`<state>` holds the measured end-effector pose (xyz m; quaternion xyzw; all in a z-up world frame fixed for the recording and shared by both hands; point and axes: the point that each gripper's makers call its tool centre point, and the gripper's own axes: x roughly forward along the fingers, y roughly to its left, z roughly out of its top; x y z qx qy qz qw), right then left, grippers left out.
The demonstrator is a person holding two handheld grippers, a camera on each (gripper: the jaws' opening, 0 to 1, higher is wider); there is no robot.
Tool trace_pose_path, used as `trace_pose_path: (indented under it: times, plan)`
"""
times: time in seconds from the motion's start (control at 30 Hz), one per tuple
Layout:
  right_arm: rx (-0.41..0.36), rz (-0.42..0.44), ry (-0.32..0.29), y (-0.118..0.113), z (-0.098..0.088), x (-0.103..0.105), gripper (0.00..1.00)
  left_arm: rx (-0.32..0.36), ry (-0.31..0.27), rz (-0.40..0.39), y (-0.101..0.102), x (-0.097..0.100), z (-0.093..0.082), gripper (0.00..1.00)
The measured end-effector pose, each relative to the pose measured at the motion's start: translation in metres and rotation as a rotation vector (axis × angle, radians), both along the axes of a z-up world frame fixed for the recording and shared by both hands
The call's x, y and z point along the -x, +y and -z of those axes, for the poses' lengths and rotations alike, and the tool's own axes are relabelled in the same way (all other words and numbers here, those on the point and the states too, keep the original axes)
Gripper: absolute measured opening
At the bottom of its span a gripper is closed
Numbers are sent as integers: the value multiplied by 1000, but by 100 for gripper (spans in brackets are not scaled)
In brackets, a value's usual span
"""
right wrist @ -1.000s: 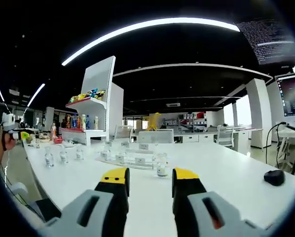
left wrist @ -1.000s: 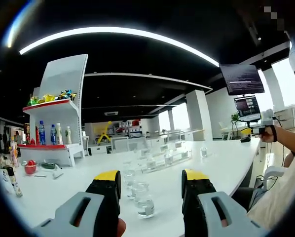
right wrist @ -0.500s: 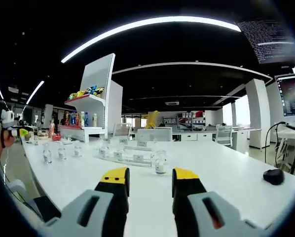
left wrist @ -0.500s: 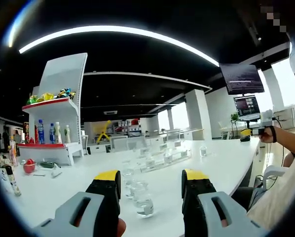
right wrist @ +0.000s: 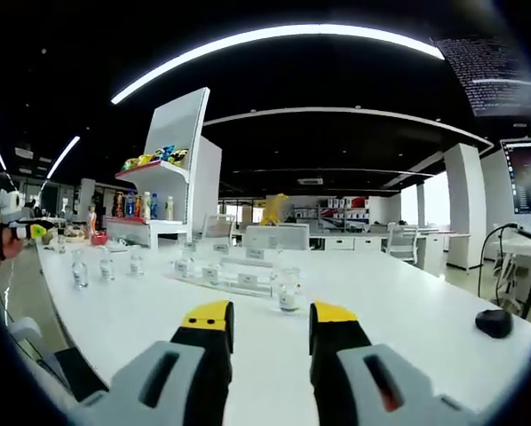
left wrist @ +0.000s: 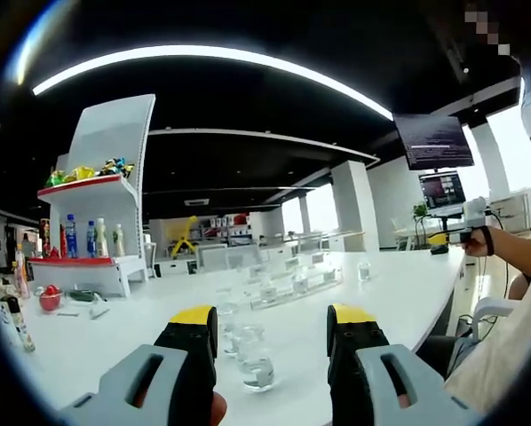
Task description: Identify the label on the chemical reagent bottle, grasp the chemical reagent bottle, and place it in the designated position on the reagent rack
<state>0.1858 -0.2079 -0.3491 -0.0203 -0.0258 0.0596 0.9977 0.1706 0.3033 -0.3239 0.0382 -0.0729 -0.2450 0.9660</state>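
In the left gripper view my left gripper stands open above the white table, nothing between its yellow-tipped jaws. Two clear glass reagent bottles stand just beyond the jaws, one behind the other. Farther off lies the clear reagent rack with small bottles in it, and a lone bottle to its right. In the right gripper view my right gripper is open and holds nothing. Ahead of it are the rack, one bottle at its right end, and three bottles in a row at the left.
A white display shelf with coloured drink bottles stands at the table's far end. A black mouse lies on the table at the right. A hand holds the other gripper at the table's edge. Monitors hang beyond it.
Both views have shifted slightly with the hands. The bottles and the rack have not moved, and both grippers stay open.
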Motion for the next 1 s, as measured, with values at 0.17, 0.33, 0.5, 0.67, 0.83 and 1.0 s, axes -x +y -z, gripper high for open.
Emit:
trace_pose_path:
  times: [0.17,0.33,0.5,0.67,0.83,1.0]
  plan:
    - [-8,-6,8,9,0,-14,34,6,-3,1,2,1,-1,49]
    - [24,-29,24,23,0,-26,34,9,-3,2,2,-1,0,49]
    - [16,-17,28,20,-3,-40,34,7,4,2,2,-4,2,49]
    - [13,-10,22,18,-8,-52,34,9,9,-3,2,-8,3,49]
    - [17,-13,31,16,-9,-69,34,8,18,-9,2,-12,5,49]
    - [16,-21,35,18,-12,-81,34,6,24,-11,3,-15,7,49]
